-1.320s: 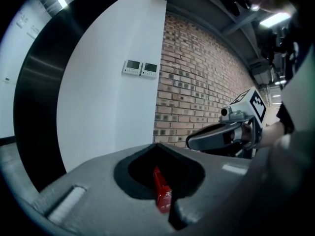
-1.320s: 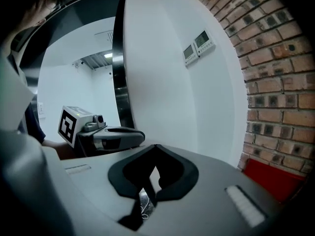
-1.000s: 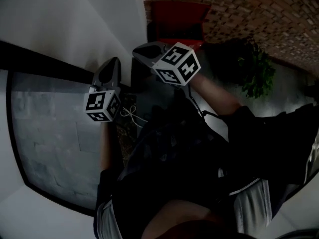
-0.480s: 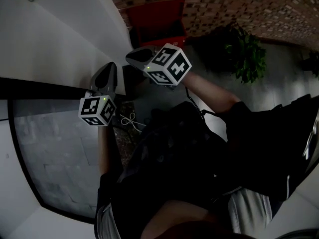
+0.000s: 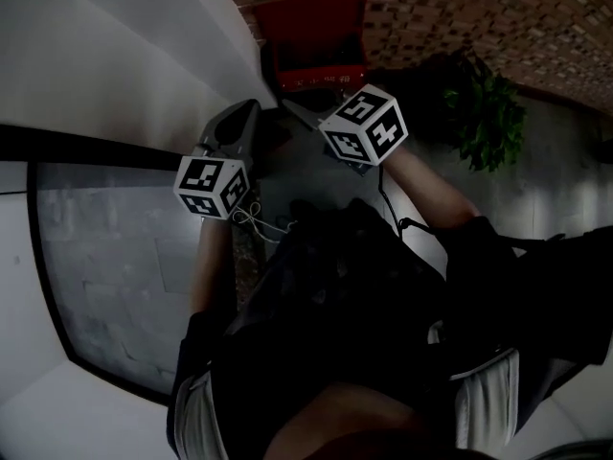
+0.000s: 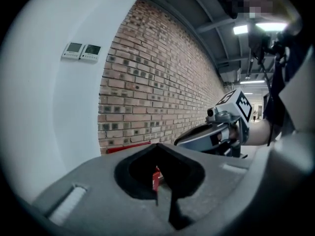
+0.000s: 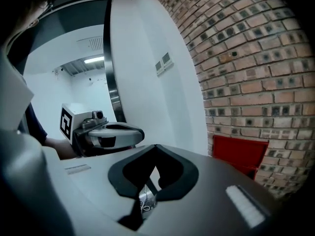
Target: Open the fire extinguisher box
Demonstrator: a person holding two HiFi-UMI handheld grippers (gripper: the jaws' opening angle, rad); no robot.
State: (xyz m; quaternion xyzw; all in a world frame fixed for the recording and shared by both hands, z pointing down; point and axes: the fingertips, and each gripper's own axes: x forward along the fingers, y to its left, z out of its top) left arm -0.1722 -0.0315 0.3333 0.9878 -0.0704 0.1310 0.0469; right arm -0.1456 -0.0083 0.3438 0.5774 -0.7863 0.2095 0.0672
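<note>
The red fire extinguisher box [image 5: 316, 38] stands on the floor against the brick wall, at the top of the head view. My left gripper [image 5: 250, 109] and right gripper [image 5: 291, 107] are held side by side just short of it, both pointing at it. Neither touches it. Both are shut with nothing between the jaws. In the left gripper view the box [image 6: 129, 145] shows as a red strip just over my shut left gripper [image 6: 158, 147], with the right gripper [image 6: 183, 139] to the right. In the right gripper view the box [image 7: 239, 154] stands at the right of my shut right gripper [image 7: 156, 148].
A white wall [image 5: 124, 56] runs along the left, with a dark-framed glass panel [image 5: 115, 257] below it. A potted plant [image 5: 490, 113] stands right of the box. Two small wall control panels [image 6: 81, 51] hang on the white wall. A white cord [image 5: 251, 220] lies on the floor.
Both grippers have moved forward along the white wall, closer to the red box. Their jaws have stayed shut.
</note>
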